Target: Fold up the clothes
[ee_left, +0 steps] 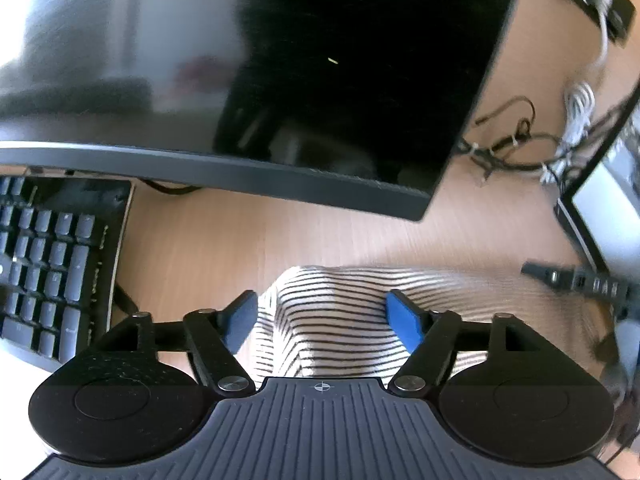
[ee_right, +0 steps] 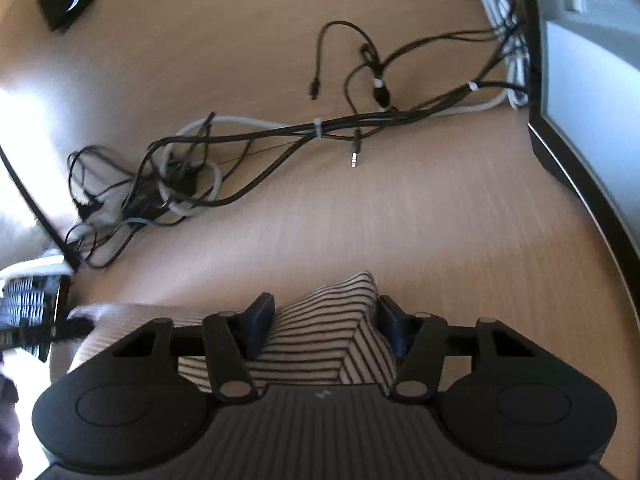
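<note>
Left wrist view. Keyboard [ee_left: 52, 264] at the desk's [ee_left: 224, 240] left edge, partly under a dark monitor [ee_left: 320, 80] that fills the upper frame. Striped garment [ee_left: 344, 320], cream with thin dark stripes, lies bunched on the bare wood in front of the monitor. Left tool [ee_left: 322, 318] straddles a raised fold of it; blue pads [ee_left: 402, 320] stand wide, the left one at the cloth's edge, the right one touching the stripes. No pinch visible: jaws open, nothing gripped. Tangle of cables [ee_left: 516, 148] toward the desk's far right, beside a second screen [ee_left: 600, 208]. A black plug end [ee_left: 560, 278] lies at the garment's right side.

Right wrist view. Right tool [ee_right: 326, 326] sits over the garment's peaked corner. Cloth rises in a ridge between the two pads and fills the gap; both pads press its sides. Jaws about half closed, gripping the striped fold. Beyond it, bare wood, then the cable bundle across mid-desk, loose jack plug [ee_right: 355, 156] at its near side. Screen edge along the right.
</note>
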`<state>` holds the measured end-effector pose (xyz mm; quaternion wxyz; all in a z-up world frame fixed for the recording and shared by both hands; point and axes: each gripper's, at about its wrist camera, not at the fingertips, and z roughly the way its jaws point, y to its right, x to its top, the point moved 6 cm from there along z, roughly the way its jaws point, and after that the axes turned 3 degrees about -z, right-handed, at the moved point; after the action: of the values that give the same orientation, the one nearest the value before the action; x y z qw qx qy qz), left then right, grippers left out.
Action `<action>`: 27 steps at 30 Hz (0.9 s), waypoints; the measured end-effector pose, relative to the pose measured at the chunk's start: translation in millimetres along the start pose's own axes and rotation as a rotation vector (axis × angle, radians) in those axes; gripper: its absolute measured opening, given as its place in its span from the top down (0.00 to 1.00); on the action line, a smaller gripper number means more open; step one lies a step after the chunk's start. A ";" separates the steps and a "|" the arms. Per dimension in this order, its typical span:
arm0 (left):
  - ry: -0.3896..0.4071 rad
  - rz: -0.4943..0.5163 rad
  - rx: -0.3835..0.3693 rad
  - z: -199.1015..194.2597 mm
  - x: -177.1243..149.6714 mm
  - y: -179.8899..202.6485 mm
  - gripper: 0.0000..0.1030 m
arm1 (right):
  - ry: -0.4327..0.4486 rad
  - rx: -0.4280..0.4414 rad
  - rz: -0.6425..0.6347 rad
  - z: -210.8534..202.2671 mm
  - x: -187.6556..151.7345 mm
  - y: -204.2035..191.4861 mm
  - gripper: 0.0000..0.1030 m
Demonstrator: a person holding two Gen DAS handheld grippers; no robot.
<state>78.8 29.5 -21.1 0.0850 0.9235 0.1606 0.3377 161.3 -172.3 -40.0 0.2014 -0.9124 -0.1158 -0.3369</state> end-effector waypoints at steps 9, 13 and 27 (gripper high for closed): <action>-0.006 -0.039 -0.090 12.2 8.3 0.3 0.46 | 0.085 0.026 -0.043 -26.4 17.4 -10.2 0.63; 0.089 -0.021 -0.142 -20.0 14.4 2.1 0.55 | 0.189 0.049 -0.114 -68.0 20.4 -19.1 0.65; 0.056 0.067 -0.181 -72.7 -49.8 4.0 0.50 | 0.136 0.035 -0.095 -94.7 -55.0 -9.6 0.65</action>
<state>-3.4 11.7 5.3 0.1519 0.9072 0.1007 0.3792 63.1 -210.1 -8.1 0.2085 -0.8771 -0.1511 -0.4054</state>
